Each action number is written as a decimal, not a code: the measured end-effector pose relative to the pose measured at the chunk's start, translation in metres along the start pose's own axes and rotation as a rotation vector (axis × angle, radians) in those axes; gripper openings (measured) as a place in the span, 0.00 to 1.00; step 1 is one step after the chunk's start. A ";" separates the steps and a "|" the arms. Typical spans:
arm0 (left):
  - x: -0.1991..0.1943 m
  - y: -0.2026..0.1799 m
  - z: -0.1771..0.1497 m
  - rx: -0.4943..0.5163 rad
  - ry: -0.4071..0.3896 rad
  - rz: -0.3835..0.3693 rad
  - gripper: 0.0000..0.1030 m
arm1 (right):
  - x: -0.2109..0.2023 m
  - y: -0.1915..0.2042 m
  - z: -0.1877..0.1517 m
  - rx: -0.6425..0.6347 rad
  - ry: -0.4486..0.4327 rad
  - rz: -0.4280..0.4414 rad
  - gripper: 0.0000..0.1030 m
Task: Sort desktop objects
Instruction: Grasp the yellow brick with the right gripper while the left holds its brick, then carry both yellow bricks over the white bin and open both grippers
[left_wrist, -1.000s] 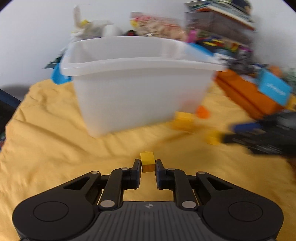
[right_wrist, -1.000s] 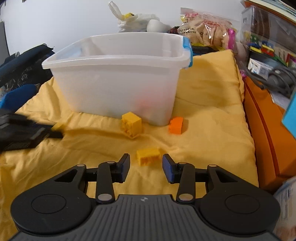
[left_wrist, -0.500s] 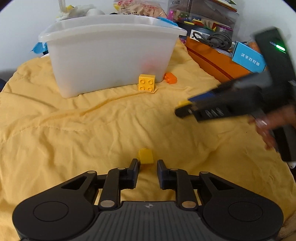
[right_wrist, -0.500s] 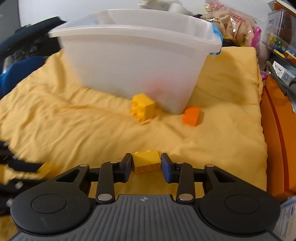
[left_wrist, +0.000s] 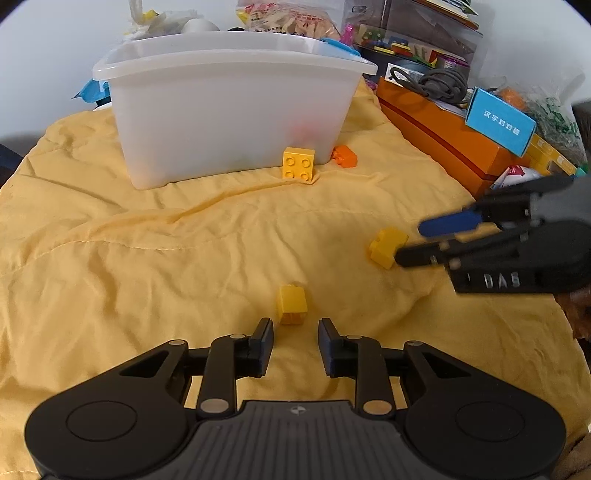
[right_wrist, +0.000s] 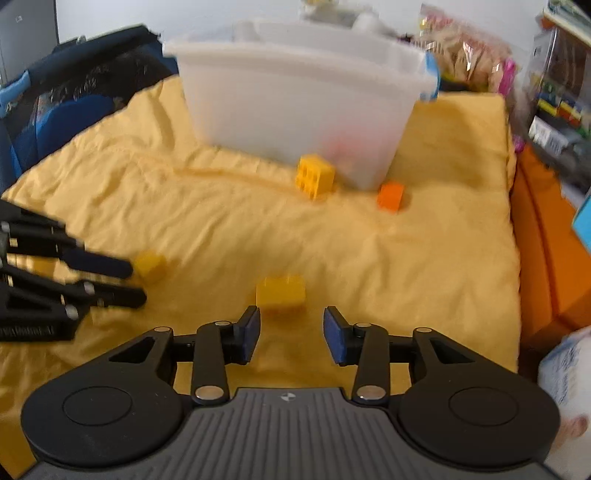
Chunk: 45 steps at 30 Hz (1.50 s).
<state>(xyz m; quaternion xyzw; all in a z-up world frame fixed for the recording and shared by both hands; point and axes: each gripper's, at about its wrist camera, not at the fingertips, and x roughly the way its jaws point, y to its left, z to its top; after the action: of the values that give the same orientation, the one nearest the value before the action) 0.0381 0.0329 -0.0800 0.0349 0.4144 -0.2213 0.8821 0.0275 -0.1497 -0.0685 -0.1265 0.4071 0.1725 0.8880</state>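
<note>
We see four toy bricks loose on the yellow cloth (left_wrist: 147, 258). A small yellow brick (left_wrist: 292, 304) lies just ahead of the left gripper (left_wrist: 295, 341), beyond the fingertips, not between the pads. The left jaws are opening and nothing sits between them; no contact that we can see. In the right wrist view the same brick (right_wrist: 149, 265) shows beside the left gripper's fingertips (right_wrist: 127, 280), blurred.

A wider yellow brick (right_wrist: 280, 293) lies just in front of the right gripper (right_wrist: 291, 334), beyond the pads. The right jaws are opening too, gap empty, pads clear of the brick. From the left wrist view that brick (left_wrist: 388, 246) sits at the tips of the right gripper (left_wrist: 410, 240); whether the lower finger touches it we cannot tell.

Farther back, a yellow four-stud brick (left_wrist: 298, 163) stands on its side, studs facing us, against the front wall of the white plastic bin (left_wrist: 229, 110). An orange brick (left_wrist: 345, 156) lies just beside it, near the bin's right corner. A faint reddish shape shows through the bin wall; we cannot tell what it is.

To the right of the cloth we note an orange box (left_wrist: 443, 136) with a grey coiled cable (left_wrist: 439, 83) and a blue card box (left_wrist: 500, 125) on it. Behind the bin is a snack bag (left_wrist: 288, 18). Dark blue fabric (right_wrist: 74, 103) lies at the cloth's left edge.
</note>
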 end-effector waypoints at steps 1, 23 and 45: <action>0.000 0.000 0.000 -0.001 0.000 0.002 0.30 | 0.000 0.001 0.005 -0.010 -0.007 -0.005 0.41; 0.006 -0.005 0.009 0.036 -0.018 -0.004 0.17 | 0.015 0.008 0.003 -0.025 0.043 0.019 0.33; -0.047 0.025 0.168 0.056 -0.392 0.080 0.17 | -0.030 -0.035 0.124 0.022 -0.329 -0.059 0.33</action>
<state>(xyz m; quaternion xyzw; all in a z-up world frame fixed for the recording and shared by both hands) 0.1426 0.0313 0.0623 0.0321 0.2265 -0.1999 0.9527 0.1076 -0.1426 0.0363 -0.0987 0.2542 0.1603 0.9486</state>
